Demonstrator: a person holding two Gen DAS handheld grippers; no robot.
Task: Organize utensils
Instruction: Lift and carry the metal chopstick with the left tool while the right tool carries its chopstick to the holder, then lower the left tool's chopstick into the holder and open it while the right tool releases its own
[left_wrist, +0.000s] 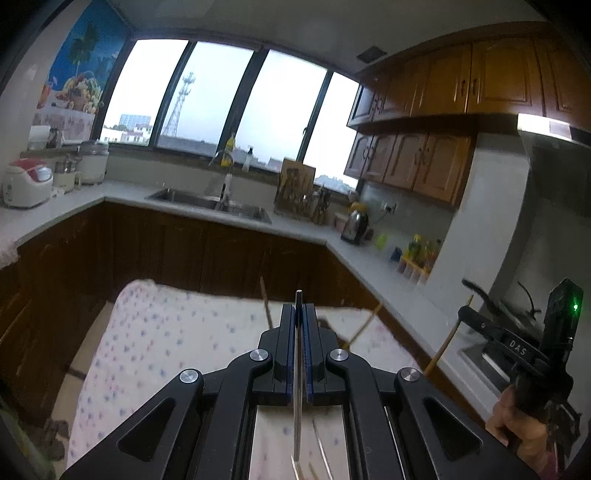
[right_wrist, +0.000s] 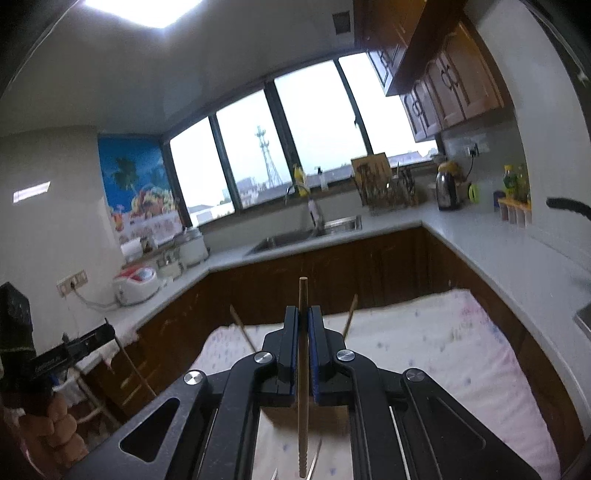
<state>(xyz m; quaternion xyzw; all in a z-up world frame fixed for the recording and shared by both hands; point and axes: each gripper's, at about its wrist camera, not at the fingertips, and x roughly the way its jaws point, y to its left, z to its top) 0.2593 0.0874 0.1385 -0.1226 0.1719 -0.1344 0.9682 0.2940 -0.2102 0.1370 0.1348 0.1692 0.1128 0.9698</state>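
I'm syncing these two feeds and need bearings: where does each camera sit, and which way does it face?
Left wrist: on the left gripper, shut on a metal utensil, facing the sink; the right hand shows lower right.
Right wrist: on the right gripper, shut on a wooden chopstick, facing the windows; the left hand shows lower left.
Shared: sink, kettle, floral cloth.

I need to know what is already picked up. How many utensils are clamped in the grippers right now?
2. A thin metal utensil is clamped in the left gripper; a wooden chopstick is clamped in the right gripper. Other sticks show behind, unclamped.
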